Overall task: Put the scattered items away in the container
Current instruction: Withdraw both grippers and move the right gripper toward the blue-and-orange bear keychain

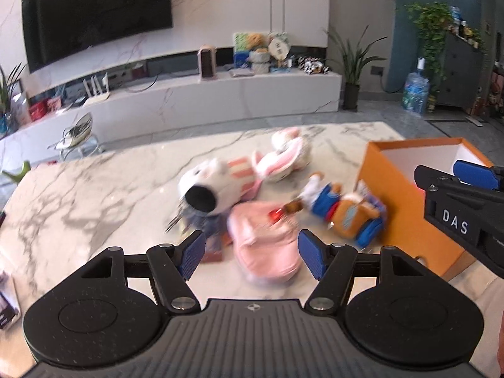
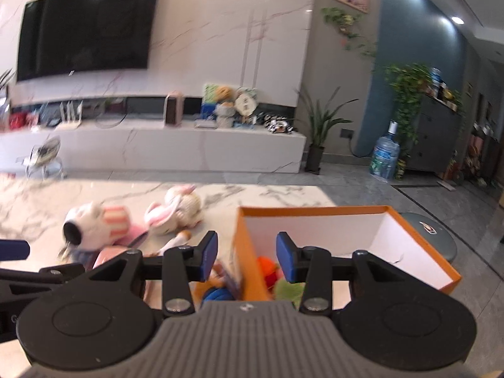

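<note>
On veined marble (image 1: 94,189), plush toys (image 1: 217,186) beside cardboard box (image 1: 397,201).

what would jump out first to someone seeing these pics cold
The bright orange box stands open on the right end of the marble table, with a few colourful soft things already lying inside it. Left of it sprawls a heap of plush toys: a white dog plush, a pink-eared bunny behind it, and a pink soft item nearest the left gripper, whose jaws stand open and empty.
</note>
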Motion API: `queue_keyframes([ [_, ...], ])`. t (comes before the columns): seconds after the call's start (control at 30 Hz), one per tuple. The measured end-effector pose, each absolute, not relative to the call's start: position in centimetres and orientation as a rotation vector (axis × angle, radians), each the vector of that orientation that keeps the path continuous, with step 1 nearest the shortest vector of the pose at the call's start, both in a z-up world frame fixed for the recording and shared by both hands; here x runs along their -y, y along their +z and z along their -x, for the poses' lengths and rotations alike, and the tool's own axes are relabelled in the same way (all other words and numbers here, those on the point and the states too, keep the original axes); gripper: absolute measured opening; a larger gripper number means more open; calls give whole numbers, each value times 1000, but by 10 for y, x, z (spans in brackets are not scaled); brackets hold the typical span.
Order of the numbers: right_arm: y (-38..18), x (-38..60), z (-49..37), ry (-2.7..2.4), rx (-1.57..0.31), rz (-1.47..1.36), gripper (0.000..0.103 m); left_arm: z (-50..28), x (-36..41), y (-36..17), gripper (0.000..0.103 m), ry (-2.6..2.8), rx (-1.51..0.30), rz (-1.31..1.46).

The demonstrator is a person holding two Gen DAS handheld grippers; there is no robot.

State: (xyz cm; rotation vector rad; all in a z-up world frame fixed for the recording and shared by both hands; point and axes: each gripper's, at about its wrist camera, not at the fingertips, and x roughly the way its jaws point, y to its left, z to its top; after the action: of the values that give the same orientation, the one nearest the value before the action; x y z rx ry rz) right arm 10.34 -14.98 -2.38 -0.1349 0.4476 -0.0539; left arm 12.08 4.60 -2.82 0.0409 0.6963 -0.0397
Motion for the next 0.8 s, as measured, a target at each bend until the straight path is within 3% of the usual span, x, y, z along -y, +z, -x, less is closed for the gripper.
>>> queue_keyframes([
  [0.37,-74,87,-118,-29,-558,280,55,-121,-96,-60,79,-21,-708,32],
  [0.63,-103,77,-139,-35,-618,323,66,-136,-108,-77,82,-3,-727,85],
  [0.8,-114,80,-151,-35,-648,332,68,-146,-105,-84,86,-17,-741,96],
])
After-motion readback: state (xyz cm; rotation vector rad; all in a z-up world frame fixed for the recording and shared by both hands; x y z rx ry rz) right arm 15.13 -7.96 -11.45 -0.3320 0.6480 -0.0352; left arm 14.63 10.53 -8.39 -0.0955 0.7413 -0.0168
